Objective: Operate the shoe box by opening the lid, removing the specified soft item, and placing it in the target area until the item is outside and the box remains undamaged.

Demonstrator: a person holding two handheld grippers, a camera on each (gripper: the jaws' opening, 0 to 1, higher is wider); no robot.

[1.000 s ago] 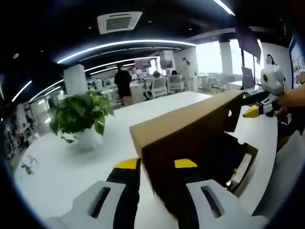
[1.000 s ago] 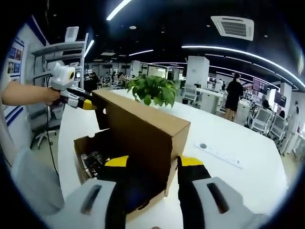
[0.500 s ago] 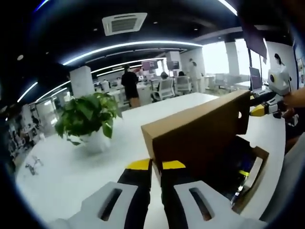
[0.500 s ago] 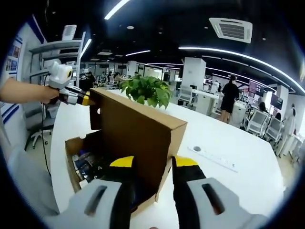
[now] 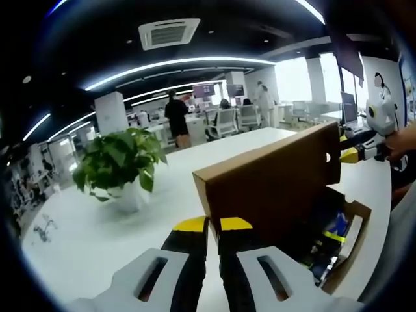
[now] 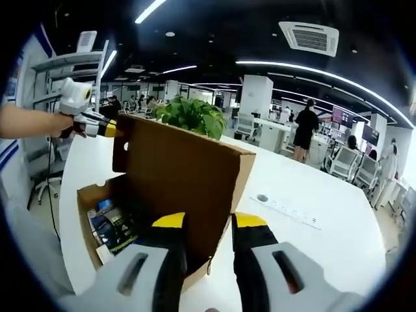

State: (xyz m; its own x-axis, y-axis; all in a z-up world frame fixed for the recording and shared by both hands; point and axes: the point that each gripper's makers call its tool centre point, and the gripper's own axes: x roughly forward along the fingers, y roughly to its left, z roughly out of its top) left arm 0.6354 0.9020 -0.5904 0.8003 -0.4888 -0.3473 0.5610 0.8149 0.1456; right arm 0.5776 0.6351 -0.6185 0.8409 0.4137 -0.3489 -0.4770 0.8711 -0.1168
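Left gripper view, left to right: a potted plant (image 5: 120, 162) stood on a white table (image 5: 84, 247), well apart from a cardboard shoe box (image 5: 348, 244) whose lid (image 5: 270, 185) was raised upright. The left gripper (image 5: 212, 225) had its 2 yellow-tipped jaws drawn close together on the near corner edge of the lid, pinching it. Dark items with blue and yellow patches lay inside the box (image 5: 328, 237); which of them was the soft item could not be told. At the far right, the right gripper (image 5: 354, 154), held in a hand (image 5: 403, 140), met the lid's far end. Right gripper view, left to right: a hand (image 6: 55, 123) held the left gripper (image 6: 107, 129) at the lid's (image 6: 179, 179) far top corner; the box (image 6: 88, 205) sat open below, with dark packaged items (image 6: 114, 224) inside. The right gripper (image 6: 208, 221) had its jaws set narrowly on either side of the lid's near edge, clamping it. The plant (image 6: 192, 116) showed behind the lid, and a white power strip (image 6: 286, 209) lay on the table (image 6: 338, 260) at right.
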